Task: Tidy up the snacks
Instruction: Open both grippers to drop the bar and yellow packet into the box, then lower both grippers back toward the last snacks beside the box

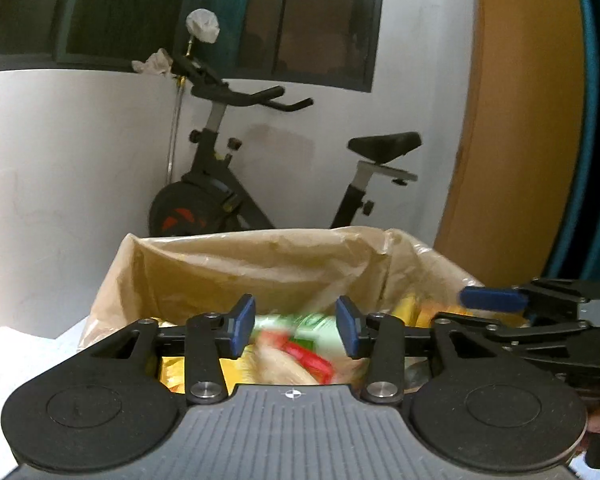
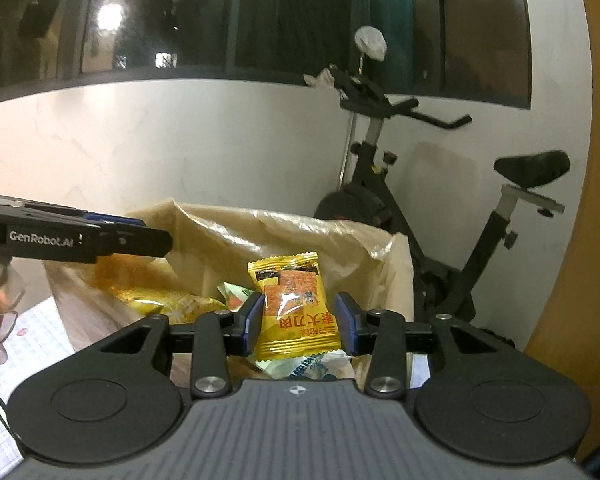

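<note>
A box lined with a tan plastic bag (image 1: 260, 264) holds several snack packets. My left gripper (image 1: 296, 330) is open over the box; a blurred green, red and white packet (image 1: 300, 344) is below its fingers, free of them. My right gripper (image 2: 296, 322) is shut on a small yellow and orange snack packet (image 2: 292, 304), held upright above the bag (image 2: 340, 248). The right gripper also shows at the right edge of the left wrist view (image 1: 540, 320). The left gripper shows at the left of the right wrist view (image 2: 100, 236).
A black exercise bike (image 1: 260, 184) stands against the white wall behind the box, also in the right wrist view (image 2: 440, 208). An orange panel (image 1: 520, 120) is to the right. White paper (image 2: 28, 344) lies on the surface left of the box.
</note>
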The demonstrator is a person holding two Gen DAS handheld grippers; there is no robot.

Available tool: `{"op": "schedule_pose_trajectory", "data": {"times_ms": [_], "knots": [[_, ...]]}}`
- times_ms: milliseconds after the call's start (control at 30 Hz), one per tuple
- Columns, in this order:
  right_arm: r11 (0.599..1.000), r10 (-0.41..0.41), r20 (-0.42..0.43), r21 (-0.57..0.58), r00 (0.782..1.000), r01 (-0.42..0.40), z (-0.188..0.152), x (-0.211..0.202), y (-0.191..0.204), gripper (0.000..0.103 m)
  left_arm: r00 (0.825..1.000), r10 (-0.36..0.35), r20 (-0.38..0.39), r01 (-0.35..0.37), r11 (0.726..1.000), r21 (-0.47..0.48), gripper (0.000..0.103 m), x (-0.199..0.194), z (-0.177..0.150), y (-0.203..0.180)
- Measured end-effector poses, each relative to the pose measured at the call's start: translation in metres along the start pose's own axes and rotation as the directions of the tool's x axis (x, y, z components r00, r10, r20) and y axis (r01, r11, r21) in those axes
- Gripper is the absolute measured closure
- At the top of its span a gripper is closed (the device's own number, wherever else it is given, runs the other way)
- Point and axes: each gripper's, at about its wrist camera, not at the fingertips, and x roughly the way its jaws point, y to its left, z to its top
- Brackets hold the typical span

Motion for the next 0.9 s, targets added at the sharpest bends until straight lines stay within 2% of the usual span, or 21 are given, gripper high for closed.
{"op": "schedule_pose_trajectory", "data": {"times_ms": [67,133,367,500,700,833,900], "knots": [[1.000,-0.010,-0.005,0.018,1.000,0.010,-0.003,0.000,-0.002,0.047,1.000,0.006,0.012,-0.006,1.000,-0.001,0.054,-0.007,-0.004,0.001],[0.999,-0.003,0.009,0.042,1.000,0.003,-0.005,-0.006,-0.003,0.045,1.000,0.000,0.015,0.000,1.000,-0.002,0.054,-0.014,-0.007,0.002],[0.996,-0.011,0.068,0.086,0.998,0.005,-0.011,-0.037,-0.012,0.045,0.998,-0.021,0.053,0.020,1.000,0.013,0.054,-0.048,-0.019,0.003],[0.996,-0.020,0.113,0.090,0.993,0.010,-0.019,-0.063,-0.013,0.045,0.998,-0.037,0.058,0.038,0.999,-0.014,0.054,-0.071,-0.036,0.001],[0.998,-0.034,0.117,0.062,0.993,0.027,-0.041,-0.088,-0.007,0.045,0.998,-0.063,0.021,0.064,0.997,-0.051,0.056,-0.088,-0.066,-0.005],[0.998,-0.029,0.084,0.061,0.996,0.024,-0.057,-0.090,-0.002,0.045,0.997,-0.076,-0.027,0.073,0.995,-0.072,0.059,-0.080,-0.082,-0.006],[0.998,-0.022,0.059,0.066,0.998,0.018,-0.064,-0.087,-0.001,0.048,0.996,-0.074,-0.044,0.070,0.994,-0.087,0.060,-0.073,-0.087,-0.003]]}}
